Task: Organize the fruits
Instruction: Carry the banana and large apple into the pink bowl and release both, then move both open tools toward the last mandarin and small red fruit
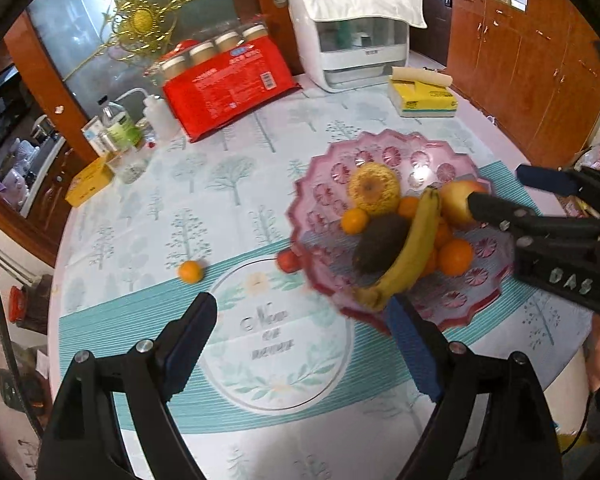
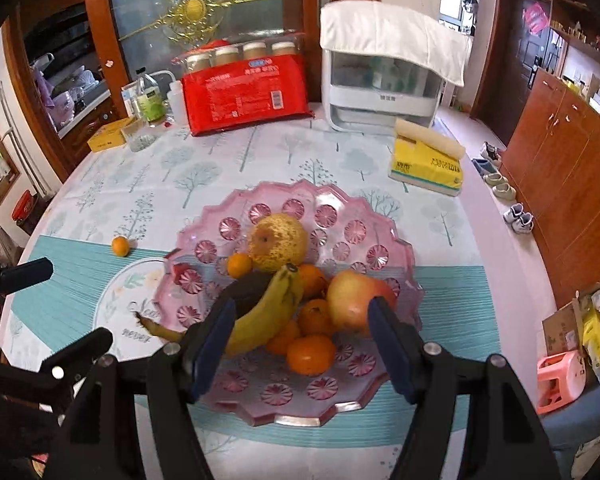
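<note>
A scalloped pink glass fruit plate (image 2: 384,216) is sitting on the tree-patterned tablecloth (image 2: 204,168), holding a yellow banana (image 2: 272,312), a dark avocado (image 1: 380,244), a rough yellow pear (image 2: 278,242), a red-yellow apple (image 2: 352,300) and several small oranges (image 2: 310,354). One small loose orange (image 1: 191,271) is lying on the cloth well left of the plate, and a small red fruit (image 1: 287,260) (partly hidden) is sitting at the plate's left rim. The left gripper (image 1: 304,332) is hanging over the cloth with jaws spread wide, holding nothing. The right gripper (image 2: 300,320) is hovering above the plate, jaws apart, empty.
</note>
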Demonstrator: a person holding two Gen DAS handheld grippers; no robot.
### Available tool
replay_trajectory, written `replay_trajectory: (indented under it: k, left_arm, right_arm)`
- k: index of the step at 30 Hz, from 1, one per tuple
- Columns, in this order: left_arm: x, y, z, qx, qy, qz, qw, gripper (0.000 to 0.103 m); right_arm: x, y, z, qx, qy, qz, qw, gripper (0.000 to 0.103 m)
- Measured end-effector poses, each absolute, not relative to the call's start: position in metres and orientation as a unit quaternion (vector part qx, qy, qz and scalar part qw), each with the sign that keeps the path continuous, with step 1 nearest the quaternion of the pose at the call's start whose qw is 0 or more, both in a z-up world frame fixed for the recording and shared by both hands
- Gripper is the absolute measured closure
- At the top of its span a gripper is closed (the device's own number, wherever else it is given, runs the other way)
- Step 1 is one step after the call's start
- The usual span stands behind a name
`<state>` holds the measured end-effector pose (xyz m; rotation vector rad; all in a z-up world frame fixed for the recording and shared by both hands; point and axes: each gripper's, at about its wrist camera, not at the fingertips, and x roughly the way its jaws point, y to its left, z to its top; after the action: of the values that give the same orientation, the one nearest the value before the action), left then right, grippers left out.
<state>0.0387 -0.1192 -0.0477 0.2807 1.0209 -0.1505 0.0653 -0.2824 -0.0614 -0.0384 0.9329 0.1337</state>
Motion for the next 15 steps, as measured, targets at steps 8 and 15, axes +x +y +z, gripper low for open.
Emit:
replay_trajectory:
  k: [8,15]
  left_arm:
    - [0.038,-0.07,-0.032,0.142,0.487,-0.04,0.861,0.017]
    - [0.047,-0.011,-0.014,0.145,0.476,-0.019,0.867,0.017]
  right_arm:
    - [0.052,-0.257,-0.037,-0.035,0.421,0.063,0.904,0.034]
    - [0.051,-0.219,-0.023,-0.043,0.407,0.06,0.911,0.034]
